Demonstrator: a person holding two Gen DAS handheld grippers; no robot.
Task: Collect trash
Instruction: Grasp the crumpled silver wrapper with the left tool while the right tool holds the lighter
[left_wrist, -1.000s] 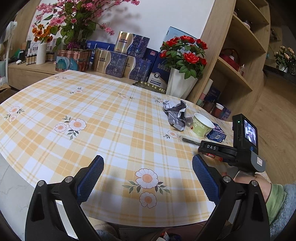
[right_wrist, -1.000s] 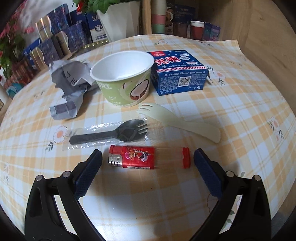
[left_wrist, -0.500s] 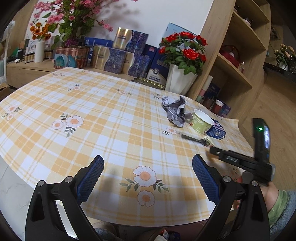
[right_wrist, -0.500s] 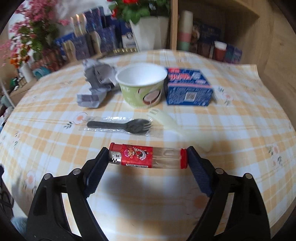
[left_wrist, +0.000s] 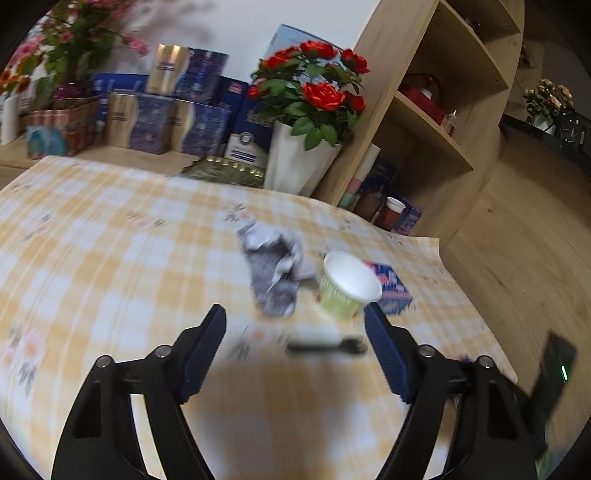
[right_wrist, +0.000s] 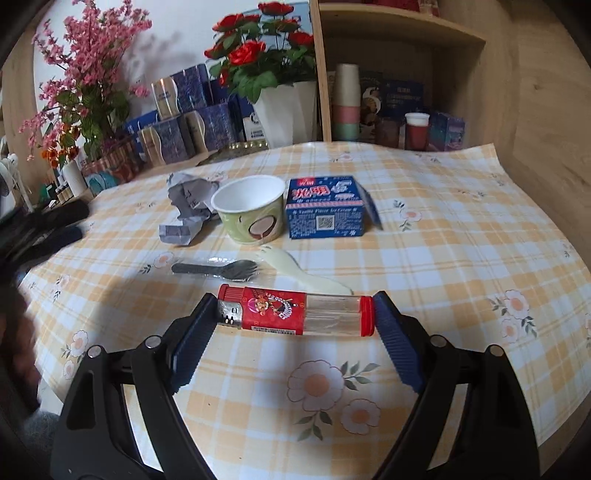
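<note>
**Lighter gripped, left jaws narrowing over the table**

At the lower centre of the right wrist view, the right gripper clamps a red lighter end to end, just above the checked tablecloth. Behind it, mid-frame, lie a black fork, paper cup, blue box and crumpled wrapper. The left gripper is closing on nothing, its view blurred.

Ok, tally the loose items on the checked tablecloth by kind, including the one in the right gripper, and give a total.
Crumpled grey wrapper: 1
Paper cup: 1
Blue ice cream box: 1
Forks: 2, a black fork in clear wrap and a cream fork
Red lighter, clamped end to end in the right gripper: 1
Total: 6
</note>
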